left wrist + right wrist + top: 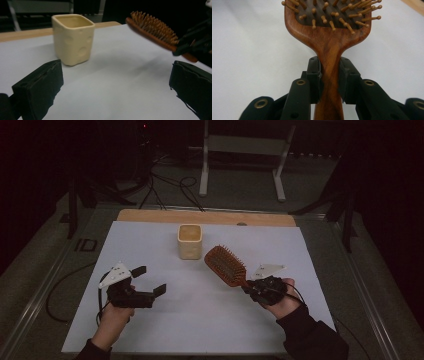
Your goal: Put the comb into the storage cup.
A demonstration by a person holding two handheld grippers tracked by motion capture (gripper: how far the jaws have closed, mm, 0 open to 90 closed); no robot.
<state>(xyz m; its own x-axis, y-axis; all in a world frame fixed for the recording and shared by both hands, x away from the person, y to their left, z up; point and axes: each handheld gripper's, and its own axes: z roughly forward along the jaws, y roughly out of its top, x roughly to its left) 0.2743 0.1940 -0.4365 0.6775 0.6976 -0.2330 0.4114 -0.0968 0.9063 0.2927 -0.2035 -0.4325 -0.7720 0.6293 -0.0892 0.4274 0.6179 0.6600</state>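
One wooden hairbrush (226,265) is what we're pinching by its handle in the right gripper (251,289), head aiming up-left toward the cream cup (189,241), while our left gripper (149,281) is idling spread wide.

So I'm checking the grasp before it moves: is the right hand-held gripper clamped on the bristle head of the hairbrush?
No, the right hand-held gripper clamps the wooden hairbrush at its handle, just below the bristle head.

The left gripper (149,280) hovers with jaws spread wide, while the right gripper (248,286) has its jaws clamped.
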